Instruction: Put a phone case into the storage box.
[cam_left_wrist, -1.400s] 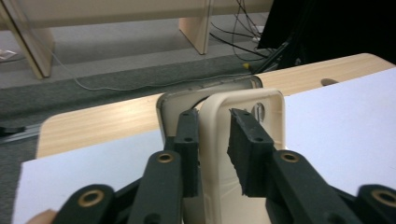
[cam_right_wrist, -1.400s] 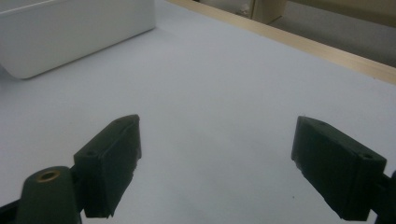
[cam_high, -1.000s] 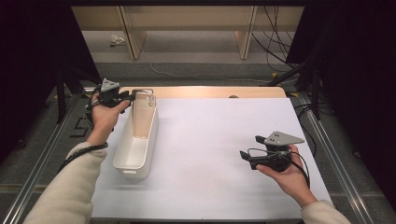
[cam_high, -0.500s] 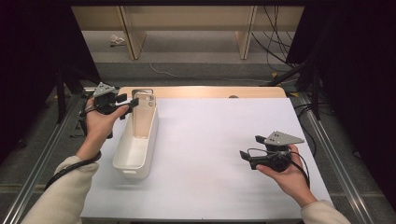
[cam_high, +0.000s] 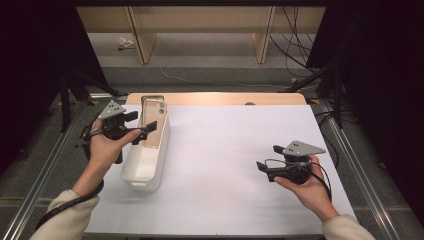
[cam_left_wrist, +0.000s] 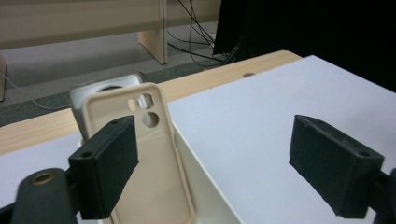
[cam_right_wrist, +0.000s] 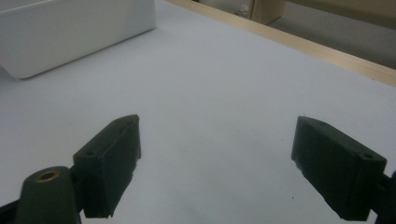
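High view: left gripper (cam_high: 141, 126) at ten o'clock of the white table top (cam_high: 235, 150), held in a hand just beside the white tub (cam_high: 146, 159); jaws just been opening, now wide apart with nothing between them. Beige phone case (cam_high: 152, 126) leaning upright in the far end of the tub, a silver phone (cam_high: 151, 98) just behind it at twelve o'clock. Right gripper (cam_high: 264, 162) at four o'clock of the table, well apart from the tub, jaws wide and empty.

Left gripper view: phone case (cam_left_wrist: 152, 158) at ten o'clock, partly behind one black jaw, not gripped; tub wall (cam_left_wrist: 205, 186) at six o'clock.

Right gripper view: bare table between spread jaws; tub (cam_right_wrist: 70, 32) at eleven o'clock.
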